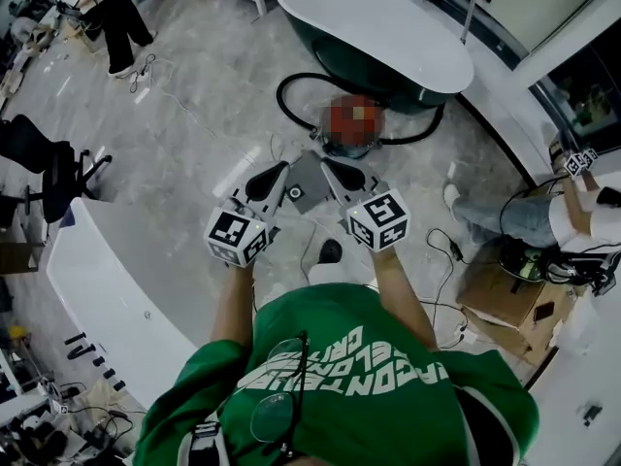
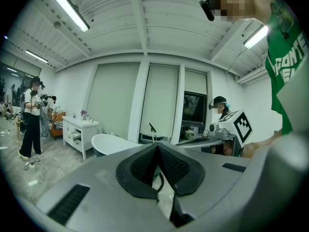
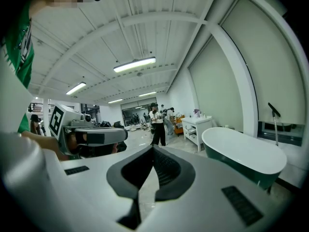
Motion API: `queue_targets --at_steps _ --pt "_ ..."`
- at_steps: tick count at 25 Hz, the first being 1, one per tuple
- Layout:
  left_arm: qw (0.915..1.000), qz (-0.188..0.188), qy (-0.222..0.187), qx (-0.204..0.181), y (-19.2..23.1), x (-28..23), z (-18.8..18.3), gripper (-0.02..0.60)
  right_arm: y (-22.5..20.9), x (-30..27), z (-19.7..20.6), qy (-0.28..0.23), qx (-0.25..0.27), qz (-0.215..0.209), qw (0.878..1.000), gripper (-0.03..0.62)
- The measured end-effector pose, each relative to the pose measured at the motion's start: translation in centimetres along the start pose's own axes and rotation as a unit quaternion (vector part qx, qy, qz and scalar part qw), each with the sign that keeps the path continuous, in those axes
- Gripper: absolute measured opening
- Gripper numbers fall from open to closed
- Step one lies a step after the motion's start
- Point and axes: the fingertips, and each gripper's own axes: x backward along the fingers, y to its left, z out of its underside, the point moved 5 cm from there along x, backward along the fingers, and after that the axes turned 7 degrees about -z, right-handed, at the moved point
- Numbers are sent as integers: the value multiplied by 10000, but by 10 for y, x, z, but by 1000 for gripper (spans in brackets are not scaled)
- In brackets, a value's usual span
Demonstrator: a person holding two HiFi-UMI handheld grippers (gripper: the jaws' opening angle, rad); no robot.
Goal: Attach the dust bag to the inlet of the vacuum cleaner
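In the head view, the vacuum cleaner (image 1: 335, 144) stands on the floor in front of me, mostly under a mosaic patch. Its black hose (image 1: 291, 83) loops toward the bathtub. A flat grey piece with a round hole, apparently the dust bag (image 1: 303, 187), shows between my two grippers, lower down. My left gripper (image 1: 279, 170) (image 2: 158, 146) and right gripper (image 1: 330, 166) (image 3: 153, 149) are held side by side, pointing forward. Both are shut with nothing between the pads. Neither gripper view shows the bag or the vacuum cleaner.
A white-rimmed dark bathtub (image 1: 388, 27) stands behind the vacuum cleaner. A long white counter (image 1: 107, 289) runs at my left, with a black office chair (image 1: 53, 173) beyond it. At the right are a seated person (image 1: 543, 216), a cardboard box (image 1: 505, 299) and cables. Another person (image 1: 112, 17) stands far left.
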Motion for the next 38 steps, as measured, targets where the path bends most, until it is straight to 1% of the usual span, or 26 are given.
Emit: queue_targets --at_steps 5,11,13,20,32,38 --pt "10000 -66 -17 50 3 -14 -2 3 -17 -2 0 25 -66 16 10000 8" --pt "9999 -59 -8 146 18 -17 0 3 -18 -12 3 128 -105 8 9999 8" --pt "9998 -6 -4 191 25 -20 1 3 -19 -17 4 178 -110 60 9998 8" --pt "9990 337 -13 309 61 -36 4 3 -24 -42 -1 286 -117 418 9987 8" --pt "9943 992 -124 378 148 -58 -10 3 -23 -118 -27 339 -45 959 9948 8" --pt "9901 1332 -134 411 170 -70 -11 3 -25 -137 -32 388 -52 1264 9912 8"
